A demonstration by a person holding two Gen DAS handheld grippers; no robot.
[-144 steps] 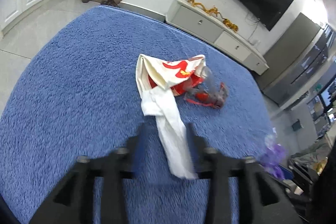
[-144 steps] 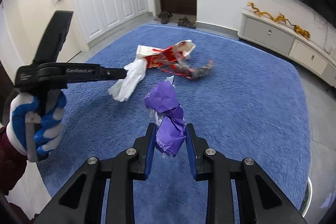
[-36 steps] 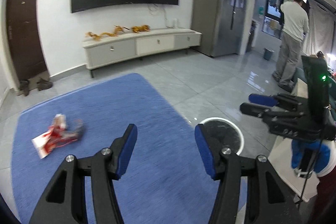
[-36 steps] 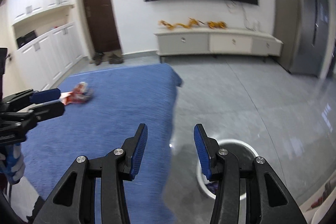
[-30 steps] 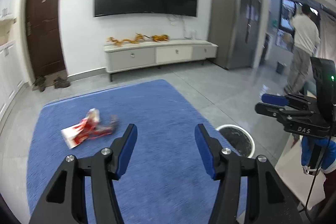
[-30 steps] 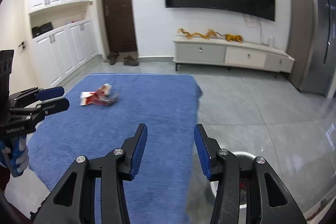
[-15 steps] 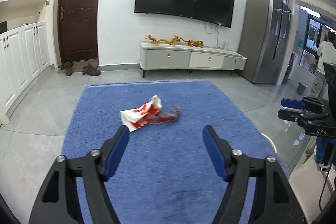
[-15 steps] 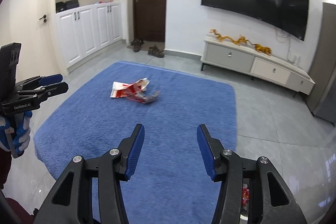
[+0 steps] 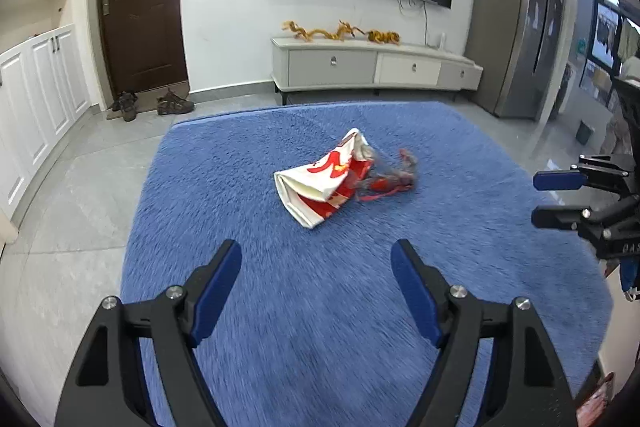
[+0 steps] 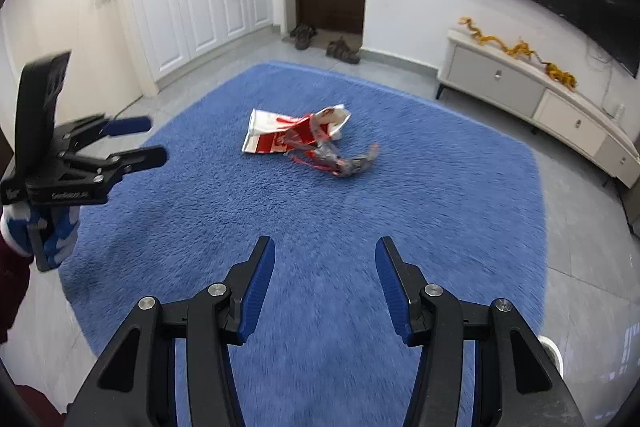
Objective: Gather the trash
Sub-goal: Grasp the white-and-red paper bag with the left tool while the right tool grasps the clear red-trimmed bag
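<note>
A red-and-white paper bag (image 9: 320, 183) lies crumpled on the blue rug (image 9: 280, 307), with a clear plastic wrapper with red strips (image 9: 394, 177) touching its right side. Both show in the right wrist view, the bag (image 10: 280, 133) and the wrapper (image 10: 344, 159). My left gripper (image 9: 316, 267) is open and empty, above the rug short of the bag. My right gripper (image 10: 325, 259) is open and empty, also short of the trash. Each gripper shows in the other's view, the right one (image 9: 560, 197) and the left one (image 10: 140, 141).
A white bin rim (image 10: 554, 351) shows at the rug's near right corner. A low TV cabinet (image 9: 376, 69) stands along the far wall under a TV. Shoes (image 9: 152, 103) lie by the brown door. White cupboards (image 10: 200, 7) line the left wall. Grey tile floor surrounds the rug.
Both grippers dropped their trash at the bin, swung back toward the rug and moved closer to the bag and wrapper. The left gripper's jaws have opened wider.
</note>
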